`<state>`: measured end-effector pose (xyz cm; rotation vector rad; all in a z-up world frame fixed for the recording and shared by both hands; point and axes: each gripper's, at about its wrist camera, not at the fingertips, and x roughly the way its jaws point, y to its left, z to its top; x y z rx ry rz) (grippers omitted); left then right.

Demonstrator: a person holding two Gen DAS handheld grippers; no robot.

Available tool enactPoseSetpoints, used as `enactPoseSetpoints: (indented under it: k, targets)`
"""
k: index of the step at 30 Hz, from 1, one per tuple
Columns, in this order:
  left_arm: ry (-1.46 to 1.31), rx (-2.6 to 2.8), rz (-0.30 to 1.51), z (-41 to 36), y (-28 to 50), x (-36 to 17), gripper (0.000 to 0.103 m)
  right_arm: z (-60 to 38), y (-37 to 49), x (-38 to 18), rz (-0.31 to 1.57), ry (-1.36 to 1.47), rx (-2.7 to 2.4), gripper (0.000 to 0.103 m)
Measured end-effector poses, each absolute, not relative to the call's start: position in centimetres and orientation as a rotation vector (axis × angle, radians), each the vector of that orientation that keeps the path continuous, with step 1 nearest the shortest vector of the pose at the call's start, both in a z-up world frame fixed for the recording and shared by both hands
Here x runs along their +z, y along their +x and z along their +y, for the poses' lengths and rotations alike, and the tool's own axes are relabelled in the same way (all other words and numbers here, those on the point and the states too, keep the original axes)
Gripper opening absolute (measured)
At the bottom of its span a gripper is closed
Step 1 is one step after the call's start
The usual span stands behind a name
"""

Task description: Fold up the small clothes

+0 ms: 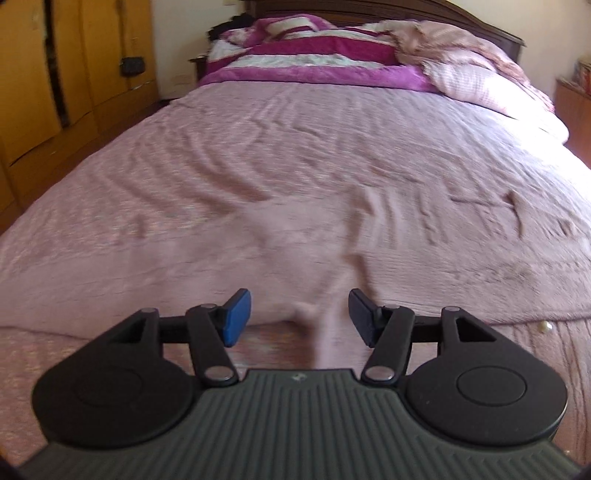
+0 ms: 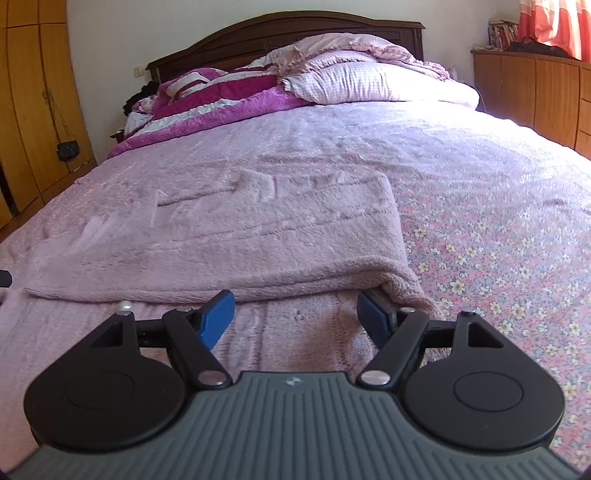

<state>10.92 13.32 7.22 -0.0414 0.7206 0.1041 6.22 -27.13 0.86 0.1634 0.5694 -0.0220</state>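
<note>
A fluffy pink garment point(image 2: 229, 236) lies spread flat on the bed, its near hem folded over and its near right corner hanging down. My right gripper point(image 2: 297, 314) stands open just before that hem, with its right finger point(image 2: 373, 314) beside the drooping corner and nothing between the pads. In the left wrist view the same pink garment point(image 1: 295, 240) is blurred by motion. A raised ridge of it runs toward my left gripper point(image 1: 299, 314), which is open. The ridge's end lies between the blue pads, which do not press on it.
The bed carries a pink cover point(image 1: 110, 229) and a floral sheet point(image 2: 498, 258) on the right. Heaped magenta and pink quilts point(image 2: 258, 88) fill the head end below a dark headboard point(image 2: 295, 26). A wooden wardrobe point(image 1: 55, 74) stands left, a cabinet point(image 2: 535, 92) right.
</note>
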Motion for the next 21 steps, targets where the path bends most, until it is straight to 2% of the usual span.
enactPoseSetpoints:
  k: [8, 15, 21]
  targets:
    - [-0.151, 0.294, 0.734, 20.8, 10.2, 9.1, 0.06, -26.2, 3.0, 3.9, 0.546, 0.171, 0.022, 0.08]
    - [-0.437, 0.442, 0.744, 26.2, 9.4, 6.2, 0.06, -25.3, 1.2, 3.6, 0.563, 0.196, 0.021, 0.082]
    - [-0.529, 0.435, 0.704, 28.0, 9.1, 4.3, 0.06, -24.7, 0.2, 2.4, 0.601, 0.177, 0.003, 0.084]
